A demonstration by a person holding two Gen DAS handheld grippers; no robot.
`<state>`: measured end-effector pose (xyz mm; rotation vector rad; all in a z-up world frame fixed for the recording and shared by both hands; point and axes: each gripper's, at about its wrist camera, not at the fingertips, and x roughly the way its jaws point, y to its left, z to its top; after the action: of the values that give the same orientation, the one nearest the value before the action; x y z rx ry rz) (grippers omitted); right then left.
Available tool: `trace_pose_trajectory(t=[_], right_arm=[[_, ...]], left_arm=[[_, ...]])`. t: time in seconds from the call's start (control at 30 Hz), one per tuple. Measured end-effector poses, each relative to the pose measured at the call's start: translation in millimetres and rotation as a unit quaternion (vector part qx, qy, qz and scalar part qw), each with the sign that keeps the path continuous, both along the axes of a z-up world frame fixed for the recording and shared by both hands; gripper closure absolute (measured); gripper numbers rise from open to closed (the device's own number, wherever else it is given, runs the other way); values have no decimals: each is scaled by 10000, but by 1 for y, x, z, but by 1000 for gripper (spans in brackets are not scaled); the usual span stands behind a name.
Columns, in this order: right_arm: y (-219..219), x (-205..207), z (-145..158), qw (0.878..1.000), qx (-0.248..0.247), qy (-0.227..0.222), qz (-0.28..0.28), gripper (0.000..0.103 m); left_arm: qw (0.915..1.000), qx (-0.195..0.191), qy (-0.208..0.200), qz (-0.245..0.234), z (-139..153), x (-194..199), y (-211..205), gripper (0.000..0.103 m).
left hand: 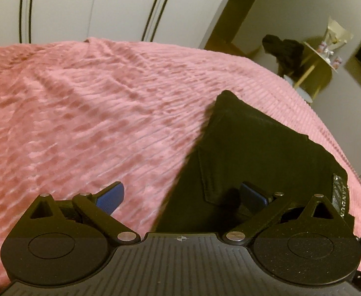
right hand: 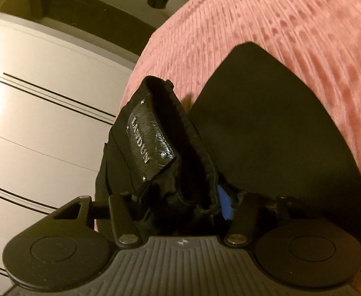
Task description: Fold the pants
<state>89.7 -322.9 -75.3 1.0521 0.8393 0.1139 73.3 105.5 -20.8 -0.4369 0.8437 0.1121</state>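
Note:
Black pants lie on a pink ribbed bedspread. In the left wrist view a back pocket and part of the leather brand patch show. My left gripper is open, one blue pad over the bedspread, the other over the pants edge. In the right wrist view my right gripper is shut on the pants' waistband and lifts it, with the "LANDUN" patch facing me. The rest of the pants lie flat on the bedspread.
A white wardrobe with dark stripes stands behind the bed. To the right are a small round table with items and a dark garment beside it. The bed edge drops off toward the wardrobe.

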Motion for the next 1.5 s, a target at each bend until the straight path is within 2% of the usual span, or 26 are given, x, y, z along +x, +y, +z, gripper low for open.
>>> trace_pose_trajectory(t=[0.07,0.1,0.27,0.3,0.33,0.4,0.47,0.57,0.73,0.83,0.87,0.93,1.0,1.03,1.07,1.1,1.17,1.23,1.27,1.33,1.43,1.5], right_arm=[[1,4,-2,9999,117,-32,110,33],[2,7,-1,9998,123,-44,155,31],[11,13,2,9997,-34,-14,242,31],[13,11,2,9997,-95,-1,227,39],[16,11,4,9996,-211,57,200,55],[20,9,6,9994,-309,61,142,59],[28,9,18,9980,-620,-22,150,71],[42,3,52,9945,-929,-457,130,79],[36,-17,103,9878,-498,-1476,38,82],[16,-40,110,9831,-258,-1789,-274,83],[9,-47,107,9830,-260,-1777,-392,83],[3,-59,100,9827,-925,-1514,-541,83],[4,-57,83,9827,-1551,-907,-451,80],[1,-54,66,9865,-1532,-455,-367,72],[-4,-52,48,9887,-1453,-24,-361,63],[-9,-55,34,9905,-1292,128,-446,59],[-21,-62,18,9955,-668,41,-676,51],[-27,-56,4,9978,39,63,-652,47],[-25,-56,0,9980,120,58,-616,47],[-23,-48,0,9986,17,71,-525,47],[-10,-35,13,9979,-389,-67,-516,71],[5,-37,30,9942,-907,-293,-495,76]], left_arm=[[10000,-61,1,-55,-2,2,-2,0],[9999,-95,15,-73,-4,3,-2,0],[9995,-294,82,31,-9,6,3,0],[9994,-324,82,44,-9,6,4,0],[9995,-318,68,53,-10,5,4,0],[9996,-272,48,28,-9,5,2,0],[9998,-222,25,3,-8,5,1,0],[9998,-191,-44,69,-4,1,2,0],[9993,-202,-273,141,6,-8,6,0],[9992,-132,-381,3,12,-12,2,0],[9991,-114,-394,-62,13,-12,0,0],[9991,-55,-355,-215,12,-10,-6,0],[9985,-5,-214,-499,8,-4,-15,0],[9977,48,-67,-676,5,-1,-20,0],[9964,95,62,-843,2,2,-25,0],[9947,122,160,-1009,-1,4,-30,0],[9912,132,300,-1279,-6,5,-37,0],[9891,199,384,-1405,-9,6,-42,0],[9887,207,407,-1429,-11,6,-43,0],[9883,174,442,-1451,-14,7,-44,0],[9887,137,451,-1423,-15,7,-42,0],[9897,153,387,-1368,-13,5,-41,0]])
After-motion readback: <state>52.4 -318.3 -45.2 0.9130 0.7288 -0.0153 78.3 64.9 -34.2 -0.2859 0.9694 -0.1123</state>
